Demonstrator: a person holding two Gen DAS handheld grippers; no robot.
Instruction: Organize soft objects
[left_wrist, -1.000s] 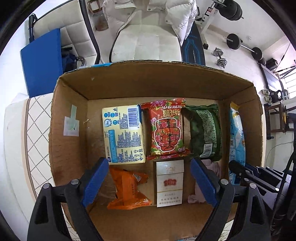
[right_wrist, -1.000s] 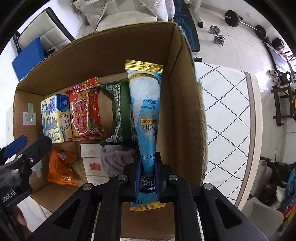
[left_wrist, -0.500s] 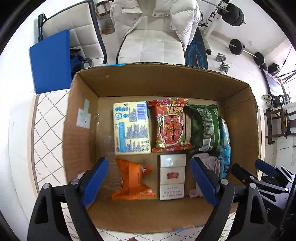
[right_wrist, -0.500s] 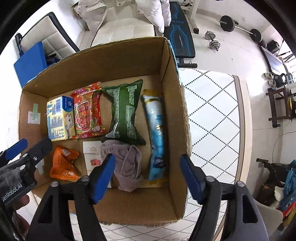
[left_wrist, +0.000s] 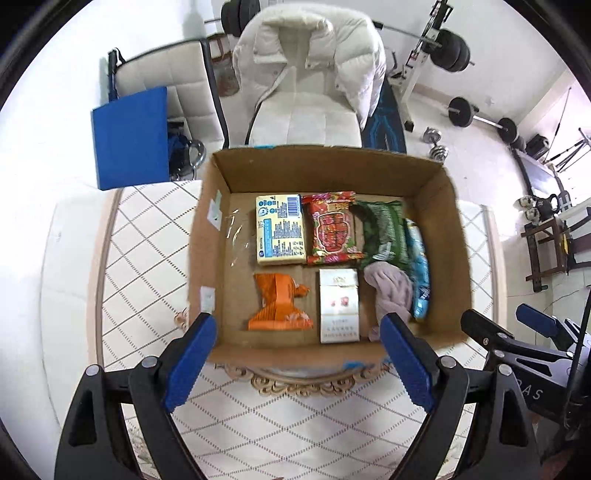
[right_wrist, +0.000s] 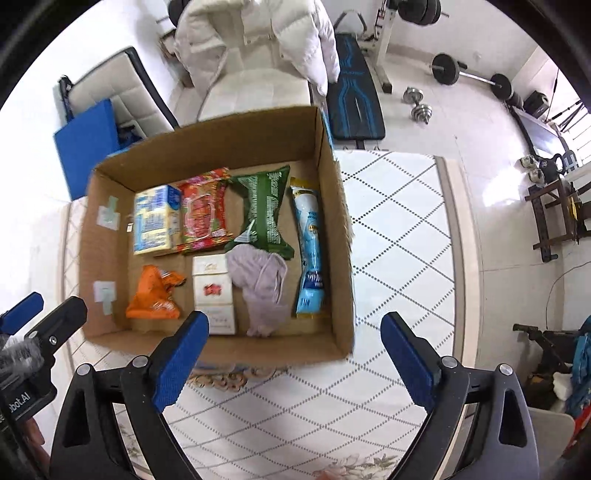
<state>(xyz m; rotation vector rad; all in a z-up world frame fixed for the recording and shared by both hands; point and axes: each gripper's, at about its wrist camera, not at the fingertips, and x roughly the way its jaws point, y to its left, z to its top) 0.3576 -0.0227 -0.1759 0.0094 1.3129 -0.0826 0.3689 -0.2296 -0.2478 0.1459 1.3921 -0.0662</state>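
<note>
Both claws are held wide apart and empty above the bench: the left claw over the near wall of the cardboard box, the right claw over the box's near right corner. Inside the box, a blue tube pack is laid along the right wall, with a mauve cloth bunched just beside it and overlapping the near end of a green packet. A red packet, a yellow pack, an orange packet and a white carton are ranged further left. The job appears nearly complete. If the cloth were gripped for tidying, the green packet could be dragged askew, since the two overlap.
</note>
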